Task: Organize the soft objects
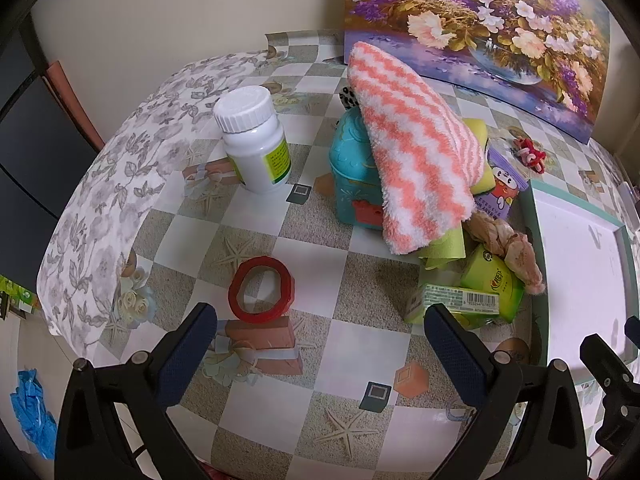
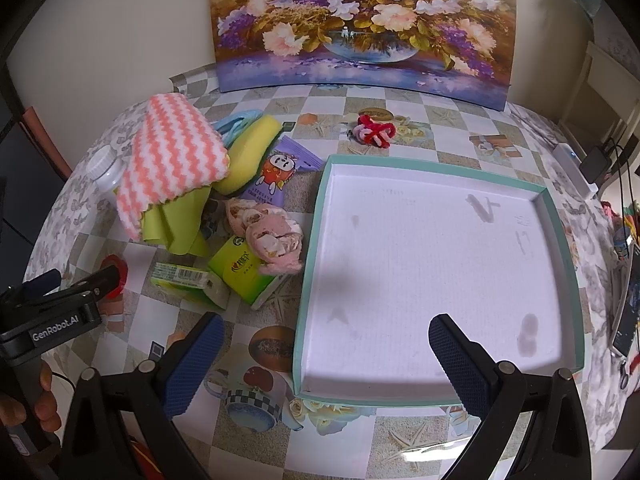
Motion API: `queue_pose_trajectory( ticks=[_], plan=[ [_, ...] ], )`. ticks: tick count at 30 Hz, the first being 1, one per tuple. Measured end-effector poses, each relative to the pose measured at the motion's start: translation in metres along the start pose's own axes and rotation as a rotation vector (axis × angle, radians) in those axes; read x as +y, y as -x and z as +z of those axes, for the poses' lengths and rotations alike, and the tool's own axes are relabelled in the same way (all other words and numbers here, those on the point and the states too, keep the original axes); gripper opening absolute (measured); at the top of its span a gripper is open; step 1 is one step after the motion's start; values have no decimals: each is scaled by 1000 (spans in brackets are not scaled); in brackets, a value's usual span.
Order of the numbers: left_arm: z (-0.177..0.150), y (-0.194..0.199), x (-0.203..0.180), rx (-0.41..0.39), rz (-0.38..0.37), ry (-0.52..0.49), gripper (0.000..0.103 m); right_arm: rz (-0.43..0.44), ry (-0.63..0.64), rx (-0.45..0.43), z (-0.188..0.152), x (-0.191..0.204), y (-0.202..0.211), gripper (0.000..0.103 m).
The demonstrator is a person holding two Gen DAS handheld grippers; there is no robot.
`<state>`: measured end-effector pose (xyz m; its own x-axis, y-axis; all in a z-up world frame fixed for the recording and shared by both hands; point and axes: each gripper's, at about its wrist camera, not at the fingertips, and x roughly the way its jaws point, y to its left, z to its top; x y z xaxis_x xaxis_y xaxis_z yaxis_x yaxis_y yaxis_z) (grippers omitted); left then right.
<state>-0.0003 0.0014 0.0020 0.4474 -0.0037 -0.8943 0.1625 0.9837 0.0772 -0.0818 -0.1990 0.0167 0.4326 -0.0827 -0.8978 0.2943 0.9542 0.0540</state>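
2 grippers, left gripper (image 1: 320, 344) jaws apart, right gripper (image 2: 326, 356) jaws apart over shallow box (image 2: 558, 216); striped towel (image 1: 416, 148) draped on pile

White pill bottle (image 1: 256, 140) upright on the checkered tablecloth (image 1: 312, 344), red tape ring (image 1: 262, 286) lying flat nearer the camera. Teal house-shaped tin (image 1: 352, 176) right of bottle. Flower painting (image 2: 360, 24) leans on the back wall.

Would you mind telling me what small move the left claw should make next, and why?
Probably move the left claw forward and right toward the striped towel. Both claws are open and hold nothing, the tray has nothing in it, and the towel lies topmost on the pile, draped over the teal box.
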Motion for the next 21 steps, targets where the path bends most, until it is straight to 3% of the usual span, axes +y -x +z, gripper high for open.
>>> queue_pose_trajectory(
  ticks=[15, 17, 21],
  plan=[
    [-1, -1, 0, 1, -4, 2, 103, -4, 7, 5, -1, 0, -1, 103],
    [-2, -5, 2, 24, -53, 27, 103, -4, 8, 6, -1, -1, -2, 103],
    [-2, -5, 2, 24, -73, 37, 103, -6, 9, 7, 0, 1, -2, 103]
  ],
)
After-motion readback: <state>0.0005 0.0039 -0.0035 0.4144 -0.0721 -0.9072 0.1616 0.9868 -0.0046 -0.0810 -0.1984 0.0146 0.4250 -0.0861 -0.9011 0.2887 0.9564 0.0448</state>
